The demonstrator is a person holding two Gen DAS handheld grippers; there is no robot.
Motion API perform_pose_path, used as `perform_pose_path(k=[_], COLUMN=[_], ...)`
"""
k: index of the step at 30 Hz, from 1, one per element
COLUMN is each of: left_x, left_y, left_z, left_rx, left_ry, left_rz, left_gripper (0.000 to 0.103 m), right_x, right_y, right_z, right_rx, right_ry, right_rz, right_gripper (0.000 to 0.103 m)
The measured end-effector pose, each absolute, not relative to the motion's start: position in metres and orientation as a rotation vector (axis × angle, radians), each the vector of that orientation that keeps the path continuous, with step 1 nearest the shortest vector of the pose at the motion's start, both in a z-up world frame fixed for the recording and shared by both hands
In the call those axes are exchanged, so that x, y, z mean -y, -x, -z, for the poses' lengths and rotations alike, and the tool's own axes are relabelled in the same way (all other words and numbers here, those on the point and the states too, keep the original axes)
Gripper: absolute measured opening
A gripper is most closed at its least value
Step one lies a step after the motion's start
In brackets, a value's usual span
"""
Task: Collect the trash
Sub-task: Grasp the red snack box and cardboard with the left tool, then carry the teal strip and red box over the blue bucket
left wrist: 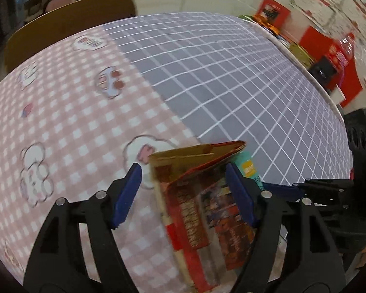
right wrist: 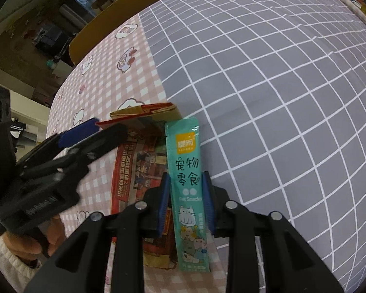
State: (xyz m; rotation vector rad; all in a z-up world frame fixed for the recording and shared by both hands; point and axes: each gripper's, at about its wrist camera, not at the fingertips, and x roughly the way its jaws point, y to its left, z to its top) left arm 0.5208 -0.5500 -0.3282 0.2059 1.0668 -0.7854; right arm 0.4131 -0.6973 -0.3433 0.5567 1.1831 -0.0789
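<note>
A: How do the hands sit over the table (right wrist: 280, 73)?

B: Both tilt steeply down. The left gripper (left wrist: 183, 190) gapes wide around a flattened red carton (left wrist: 195, 210), its left pad clear of it.

A: And the right gripper (right wrist: 186, 202)?

B: Narrowly parted, its pads clasping a teal snack sachet (right wrist: 186, 171), just beside the carton. A chair (right wrist: 114, 19) stands beyond.

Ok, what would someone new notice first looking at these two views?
Probably the teal snack packet held upright between the right gripper's blue fingers, at the seam where the pink checked cloth meets the grey grid cloth. Beside it, a flattened red carton sits between the left gripper's open jaws.
</note>
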Motion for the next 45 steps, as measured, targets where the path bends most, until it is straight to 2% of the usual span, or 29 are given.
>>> perform_pose_path(k=[2, 3, 4, 5, 11, 21, 22, 26, 28, 33, 45], left_x=[0.56, 0.561, 0.563, 0.563, 0.555, 0.46, 0.445, 0.391, 0.358, 0.284, 0.055], left_y=[-0.519, -0.518, -0.52, -0.521, -0.519, -0.512, -0.509, -0.496, -0.486, -0.457, -0.364], left_z=[0.33, 0.331, 0.333, 0.335, 0.33, 0.293, 0.288, 0.27, 0.264, 0.25, 0.215], left_rx=[-1.058, -1.058, -1.07, -1.082, -1.07, -1.101, -1.098, -1.09, -1.088, -1.069, -0.99], left_ry=[-0.231, -0.235, -0.234, -0.239, -0.276, -0.085, -0.07, -0.01, 0.031, 0.129, 0.298], left_rz=[0.813, 0.814, 0.82, 0.818, 0.761, 0.615, 0.602, 0.542, 0.504, 0.426, 0.232], left_gripper=[0.065, 0.055, 0.039, 0.034, 0.018, 0.012, 0.009, 0.007, 0.002, 0.002, 0.002], right_x=[0.698, 0.698, 0.699, 0.7, 0.698, 0.658, 0.651, 0.612, 0.592, 0.524, 0.283], right_y=[-0.413, -0.412, -0.412, -0.412, -0.414, -0.436, -0.439, -0.451, -0.456, -0.458, -0.444], right_z=[0.343, 0.343, 0.343, 0.343, 0.338, 0.306, 0.302, 0.287, 0.283, 0.266, 0.237], right_rx=[-1.184, -1.183, -1.18, -1.178, -1.161, -1.129, -1.127, -1.119, -1.119, -1.108, -1.098], right_ry=[-0.563, -0.565, -0.571, -0.575, -0.573, -0.479, -0.467, -0.398, -0.366, -0.292, -0.129], right_rz=[0.081, 0.083, 0.087, 0.089, 0.097, 0.018, -0.003, -0.072, -0.103, -0.191, -0.461], right_gripper=[0.026, 0.026, 0.026, 0.026, 0.026, 0.025, 0.008, 0.007, 0.007, 0.006, 0.006])
